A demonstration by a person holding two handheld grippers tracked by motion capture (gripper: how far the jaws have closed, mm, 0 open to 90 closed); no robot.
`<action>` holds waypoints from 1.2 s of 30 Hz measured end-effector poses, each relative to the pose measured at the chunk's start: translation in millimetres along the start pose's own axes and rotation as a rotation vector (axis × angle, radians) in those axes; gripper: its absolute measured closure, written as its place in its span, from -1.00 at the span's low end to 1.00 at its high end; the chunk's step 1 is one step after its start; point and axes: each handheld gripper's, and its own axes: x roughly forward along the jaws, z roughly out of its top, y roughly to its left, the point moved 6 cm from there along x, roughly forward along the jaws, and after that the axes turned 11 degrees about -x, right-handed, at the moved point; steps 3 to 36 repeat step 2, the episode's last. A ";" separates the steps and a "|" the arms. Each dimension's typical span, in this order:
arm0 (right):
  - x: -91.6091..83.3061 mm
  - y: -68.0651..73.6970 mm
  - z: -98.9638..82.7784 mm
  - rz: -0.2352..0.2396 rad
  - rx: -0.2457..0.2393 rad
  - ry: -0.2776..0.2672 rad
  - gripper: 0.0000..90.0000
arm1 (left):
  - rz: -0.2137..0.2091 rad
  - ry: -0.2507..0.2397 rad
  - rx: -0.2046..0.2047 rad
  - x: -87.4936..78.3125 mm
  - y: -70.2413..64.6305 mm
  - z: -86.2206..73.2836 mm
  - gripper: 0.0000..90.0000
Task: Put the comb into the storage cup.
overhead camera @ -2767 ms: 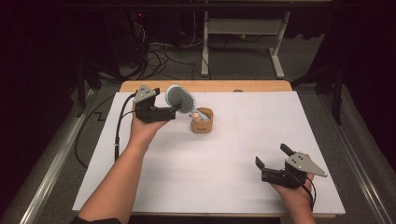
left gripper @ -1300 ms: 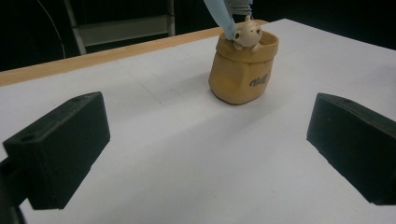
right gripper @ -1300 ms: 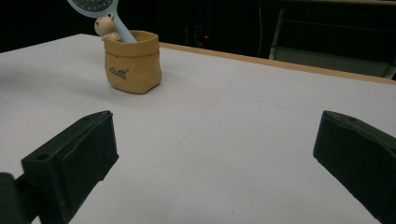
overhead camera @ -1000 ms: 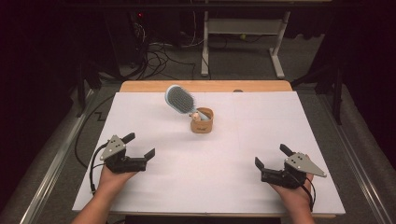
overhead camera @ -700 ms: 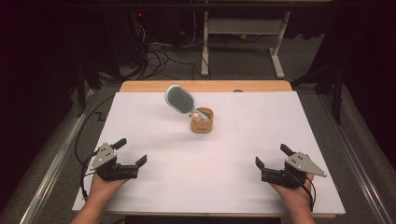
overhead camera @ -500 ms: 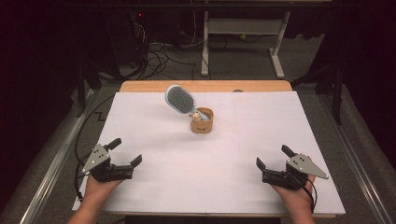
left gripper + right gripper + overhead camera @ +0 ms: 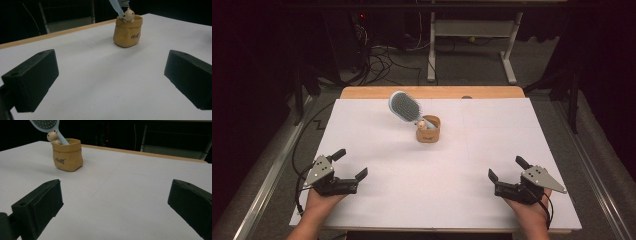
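Note:
A tan bag-shaped holder (image 7: 428,130) stands on the white table (image 7: 472,150), near the back middle. A light blue hairbrush (image 7: 404,106) leans out of it to the back left, beside a small bear figure (image 7: 422,123). My left gripper (image 7: 349,164) rests open at the front left, nothing between its jaws. My right gripper (image 7: 507,169) rests open at the front right, also empty. The holder (image 7: 127,31) shows far ahead in the left gripper view, and the holder (image 7: 67,155) with the brush (image 7: 47,126) in the right gripper view.
A wooden strip (image 7: 432,92) edges the table's far side. Cables (image 7: 382,55) and a metal stand (image 7: 469,37) lie on the floor beyond. A rail (image 7: 267,180) runs along the left side of the table.
My left gripper let go of the hairbrush, which now leans in the holder, and drew back open to the front left. The right gripper barely moved.

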 end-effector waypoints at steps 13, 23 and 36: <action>0.1 -0.2 0.1 0.001 -0.001 0.000 -1.00 | -0.001 -0.004 -0.006 0.0 0.3 0.2 -1.00; 0.1 -0.2 0.1 0.001 -0.001 0.000 -1.00 | -0.001 -0.004 -0.006 0.0 0.3 0.2 -1.00; 0.1 -0.2 0.1 0.001 -0.001 0.000 -1.00 | -0.001 -0.004 -0.006 0.0 0.3 0.2 -1.00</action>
